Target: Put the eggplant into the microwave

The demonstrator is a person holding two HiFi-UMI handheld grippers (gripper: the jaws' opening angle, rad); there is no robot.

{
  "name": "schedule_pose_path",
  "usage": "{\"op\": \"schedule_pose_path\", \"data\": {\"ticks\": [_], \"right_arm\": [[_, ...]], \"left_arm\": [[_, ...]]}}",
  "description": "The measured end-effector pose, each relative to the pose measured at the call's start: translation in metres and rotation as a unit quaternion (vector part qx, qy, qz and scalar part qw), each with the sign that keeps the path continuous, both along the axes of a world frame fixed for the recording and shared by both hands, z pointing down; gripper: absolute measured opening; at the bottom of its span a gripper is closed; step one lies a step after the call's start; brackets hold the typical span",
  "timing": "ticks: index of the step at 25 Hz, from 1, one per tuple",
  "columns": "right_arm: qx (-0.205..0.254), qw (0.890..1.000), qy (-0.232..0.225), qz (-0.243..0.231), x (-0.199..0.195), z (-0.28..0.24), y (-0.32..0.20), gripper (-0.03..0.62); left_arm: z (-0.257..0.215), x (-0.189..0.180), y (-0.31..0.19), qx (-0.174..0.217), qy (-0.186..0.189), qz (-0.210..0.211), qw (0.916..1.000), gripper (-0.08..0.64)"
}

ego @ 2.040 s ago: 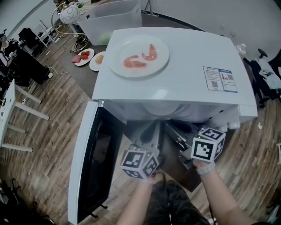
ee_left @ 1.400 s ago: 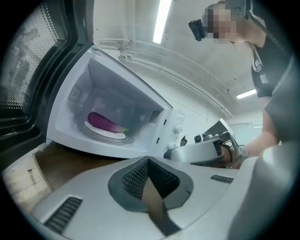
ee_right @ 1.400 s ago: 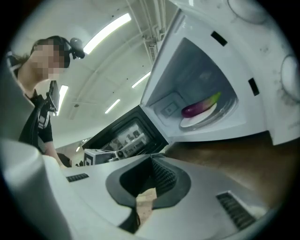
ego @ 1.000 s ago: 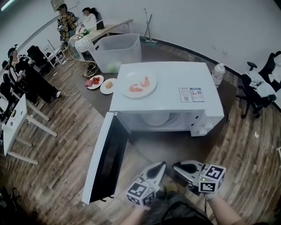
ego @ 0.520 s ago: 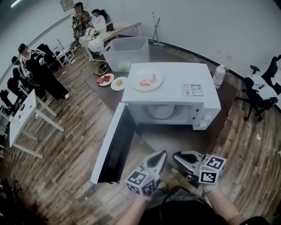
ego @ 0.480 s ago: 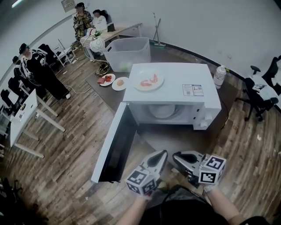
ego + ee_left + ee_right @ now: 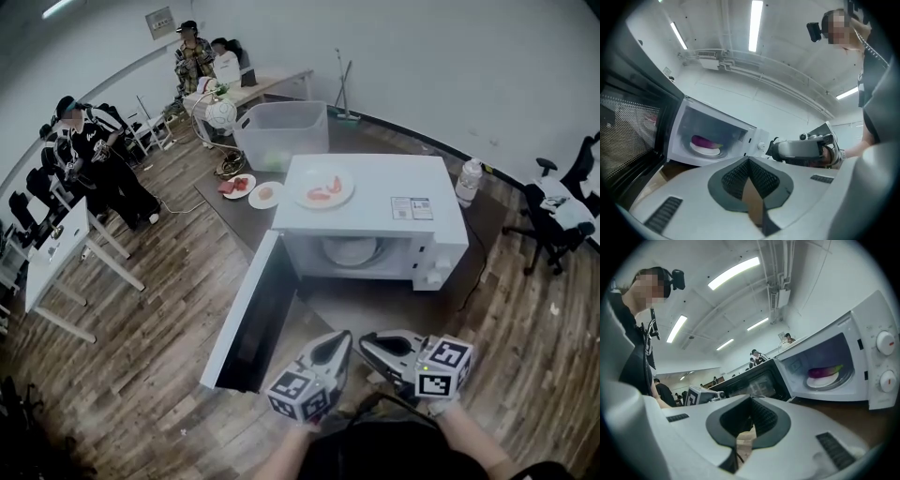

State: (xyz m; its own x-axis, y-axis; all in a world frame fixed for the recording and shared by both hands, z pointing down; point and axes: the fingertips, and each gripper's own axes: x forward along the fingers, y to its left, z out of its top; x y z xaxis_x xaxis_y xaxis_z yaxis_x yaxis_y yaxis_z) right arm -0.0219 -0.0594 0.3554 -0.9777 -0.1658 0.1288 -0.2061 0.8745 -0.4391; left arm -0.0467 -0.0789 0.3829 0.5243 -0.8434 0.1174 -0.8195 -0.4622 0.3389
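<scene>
Purple eggplant sits inside the white box microwave. Left gripper and right gripper are pressed together, empty. A careless swing could knock the open dark-windowed door.

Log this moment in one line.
eggplant: on plate inside microwave | door: open | left gripper: shut, empty | right gripper: shut, empty

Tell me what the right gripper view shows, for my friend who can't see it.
A purple eggplant lies on a white plate inside the open microwave. In front, the right tool is shut and holds nothing.
</scene>
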Motion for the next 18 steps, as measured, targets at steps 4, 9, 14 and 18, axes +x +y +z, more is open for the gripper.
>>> {"op": "schedule_pose_path", "data": {"ticks": [4, 9, 14, 18], "right_arm": [[0.012, 1.0, 0.024, -0.009, -0.003, 0.004, 0.002, 0.0], [0.029, 0.999, 0.043, -0.011, -0.005, 0.004, -0.003, 0.0], [0.021, 0.999, 0.046, 0.003, 0.002, 0.008, -0.012, 0.0], [0.016, 0.999, 0.05, -0.001, 0.004, 0.01, -0.014, -0.001]], "left_arm": [[-0.002, 0.004, -0.002, 0.007, -0.006, 0.004, 1.0, 0.0], [0.001, 0.003, -0.01, 0.006, -0.01, 0.001, 0.9999, 0.0], [-0.002, 0.012, -0.014, 0.01, -0.003, 0.008, 0.9999, 0.002], [0.002, 0.008, -0.017, 0.007, 0.002, 0.0, 1.0, 0.002]]}}
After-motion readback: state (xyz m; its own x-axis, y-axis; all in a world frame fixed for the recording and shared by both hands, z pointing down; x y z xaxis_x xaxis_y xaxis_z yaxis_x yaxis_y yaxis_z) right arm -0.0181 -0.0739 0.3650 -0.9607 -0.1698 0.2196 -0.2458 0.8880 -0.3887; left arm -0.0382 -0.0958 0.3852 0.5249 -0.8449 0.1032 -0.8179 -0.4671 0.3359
